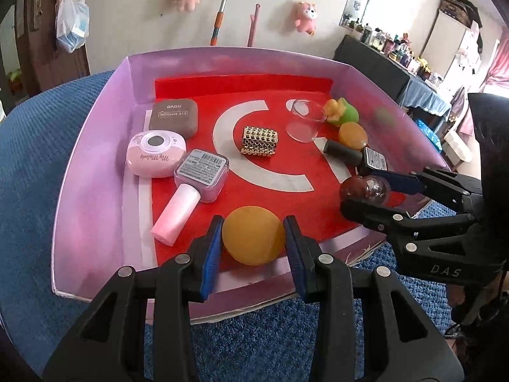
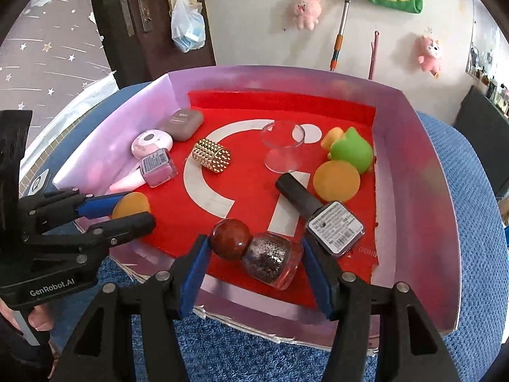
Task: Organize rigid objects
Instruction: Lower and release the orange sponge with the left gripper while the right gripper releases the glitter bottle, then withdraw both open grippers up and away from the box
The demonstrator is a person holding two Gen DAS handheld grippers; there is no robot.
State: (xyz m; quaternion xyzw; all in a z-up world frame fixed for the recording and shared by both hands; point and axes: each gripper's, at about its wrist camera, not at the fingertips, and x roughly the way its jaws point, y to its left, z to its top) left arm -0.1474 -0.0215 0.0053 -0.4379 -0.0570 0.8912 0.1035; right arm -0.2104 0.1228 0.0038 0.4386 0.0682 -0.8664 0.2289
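Bracketing orange puck with left tongs, glitter polish bottle with right tongs, both wide; centring before squeezing.

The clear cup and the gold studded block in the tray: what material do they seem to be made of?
Clear cup: transparent glass or hard plastic, glossy; the red tray shows through it. Gold studded block: probably metal or metal-plated beads, shiny; each stud glints.

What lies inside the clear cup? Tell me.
The clear cup on the red tray floor looks empty. Only the red floor and a white circle print show through it. Nothing appears hidden, though glare blurs its base.
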